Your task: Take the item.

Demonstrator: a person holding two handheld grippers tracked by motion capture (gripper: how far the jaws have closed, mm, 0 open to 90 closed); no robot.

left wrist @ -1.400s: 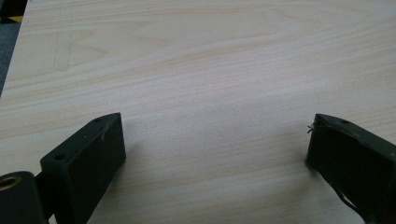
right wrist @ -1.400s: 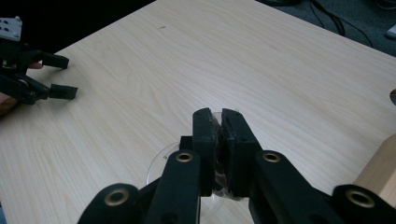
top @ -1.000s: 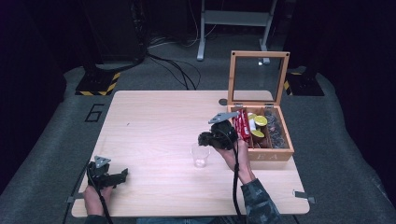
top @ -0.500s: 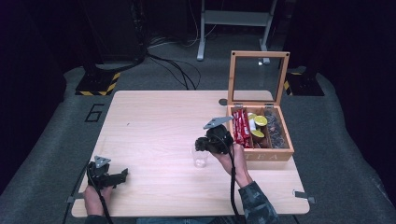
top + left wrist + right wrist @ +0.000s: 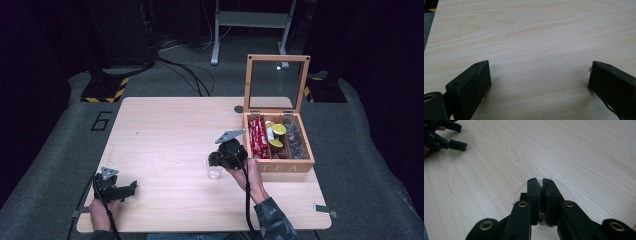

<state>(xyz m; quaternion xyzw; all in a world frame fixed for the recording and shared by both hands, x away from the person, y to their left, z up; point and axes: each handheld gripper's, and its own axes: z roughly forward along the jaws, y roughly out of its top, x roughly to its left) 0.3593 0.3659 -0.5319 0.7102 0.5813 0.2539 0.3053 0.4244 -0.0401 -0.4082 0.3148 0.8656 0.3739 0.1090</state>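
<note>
Right gripper (image 5: 216, 160) has moved down and toward the near table edge since the earlier frames, from beside the tea box (image 5: 278, 165) to directly over the clear plastic cup (image 5: 214, 171). Its jaws are pressed together; in the right gripper view the cup (image 5: 564, 188) rim rings the closed fingertips, and something thin may be pinched between them, but I cannot tell what. Cup stands upright near the table's middle, just left of the box. Left gripper (image 5: 131, 187) is unchanged at the near left corner, jaws spread wide over bare wood. Table (image 5: 165, 130) is pale wood grain, on grey floor in a dark room; a yellow-black hazard-striped base (image 5: 102, 90) stands behind. Box lid is raised; front reads "TEA". Floor marking (image 5: 101, 121) reads "6".
</note>
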